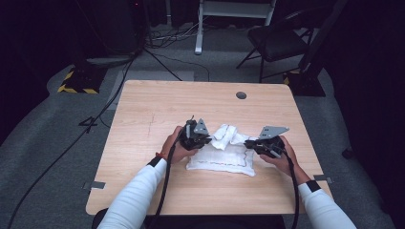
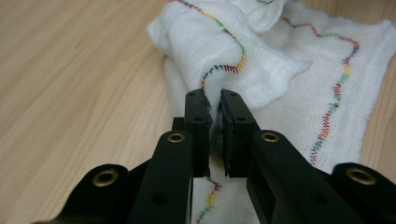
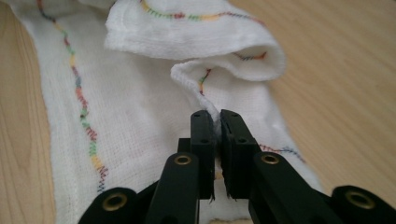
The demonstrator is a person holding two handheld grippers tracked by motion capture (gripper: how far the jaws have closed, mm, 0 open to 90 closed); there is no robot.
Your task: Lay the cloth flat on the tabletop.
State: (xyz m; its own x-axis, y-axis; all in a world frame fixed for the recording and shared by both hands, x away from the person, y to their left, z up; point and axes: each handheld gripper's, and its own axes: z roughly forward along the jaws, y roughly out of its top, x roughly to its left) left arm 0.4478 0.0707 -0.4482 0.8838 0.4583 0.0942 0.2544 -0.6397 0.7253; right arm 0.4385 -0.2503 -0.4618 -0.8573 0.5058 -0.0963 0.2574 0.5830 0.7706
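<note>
White gauze cloth with rainbow-stitched hem [image 1: 224, 155] lies mid-table [image 1: 143, 114], light, limp, likely to sag; both the left gripper [image 2: 214, 100] and right gripper [image 3: 215, 119] are clamped on hem edges, the surest hold.

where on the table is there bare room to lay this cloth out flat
Bare wood lies between the white cloth and the table's far edge with its round grommet, and along the left edge. The near middle is crowded by the cloth, the left hand-held gripper, the right hand-held gripper and both forearms.
</note>
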